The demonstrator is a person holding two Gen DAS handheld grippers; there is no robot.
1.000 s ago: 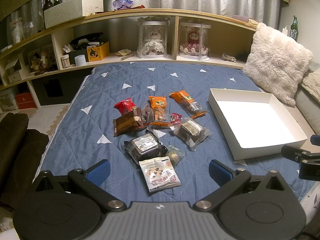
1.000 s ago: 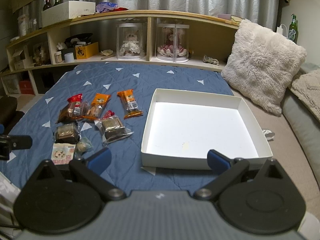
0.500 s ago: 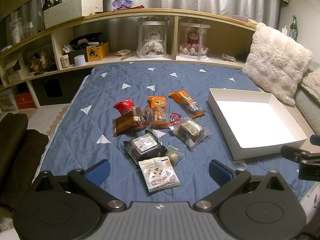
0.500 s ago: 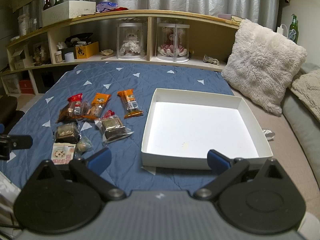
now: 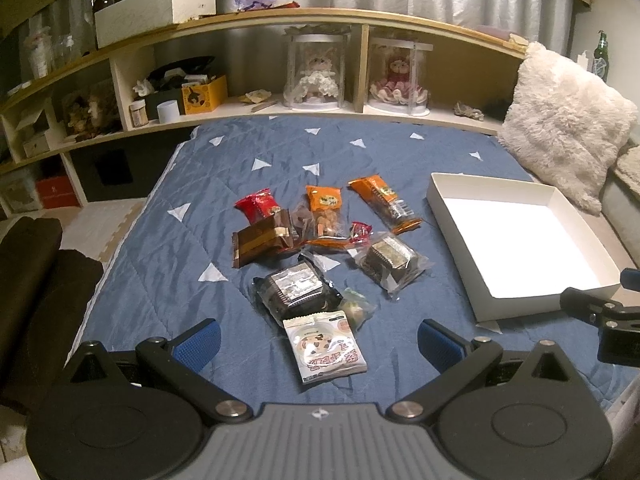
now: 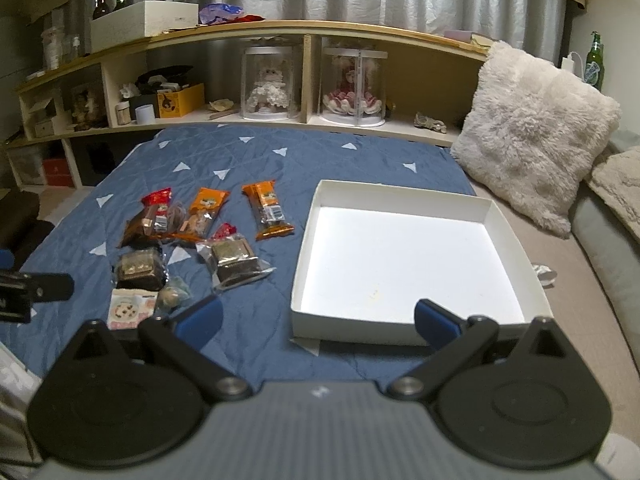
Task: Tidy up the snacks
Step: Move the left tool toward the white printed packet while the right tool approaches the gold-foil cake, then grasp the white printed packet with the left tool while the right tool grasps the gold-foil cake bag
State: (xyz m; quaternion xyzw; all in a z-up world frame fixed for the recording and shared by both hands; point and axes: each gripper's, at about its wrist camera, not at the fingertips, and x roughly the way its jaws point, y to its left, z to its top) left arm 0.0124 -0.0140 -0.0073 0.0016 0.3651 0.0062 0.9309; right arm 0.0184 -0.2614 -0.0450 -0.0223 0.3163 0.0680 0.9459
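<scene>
Left wrist view: left hand-held gripper [image 5: 318, 338] has its jaws wide apart, nothing between them, hovering just above the near edge of the snack pile on the bed [image 5: 160, 272]. Closest thing is the cookie pack [image 5: 325, 346], sitting pretty much between the 2 fingers but lower down, not touched afaict.

Compared w/ 1 s ago? Basically nothing moved. Snacks are in the same spots, the box [image 5: 452, 216] is in the same place and both grippers look parked where they were. So no progress yet imo, this is the pre-grab pause.

Right wrist view: right hand-held gripper [image 6: 318, 318] also spread open and empty, lined up over the near wall of the box [image 6: 360, 326], which has no snacks in it. All snacks are left of the box on the blue quilt: red pack [image 5: 258, 206], 2 orange packs [image 5: 325, 210] and [image 5: 386, 202], brown bar [image 5: 262, 242], 2 dark cakes in clear wrap [image 5: 294, 290] and [image 5: 392, 260], plus a small round one [image 5: 354, 308].

Guess: cookie pack goes first, left side grabs it, then over to the box. Flat crinkly wrapper, could slip.
</scene>
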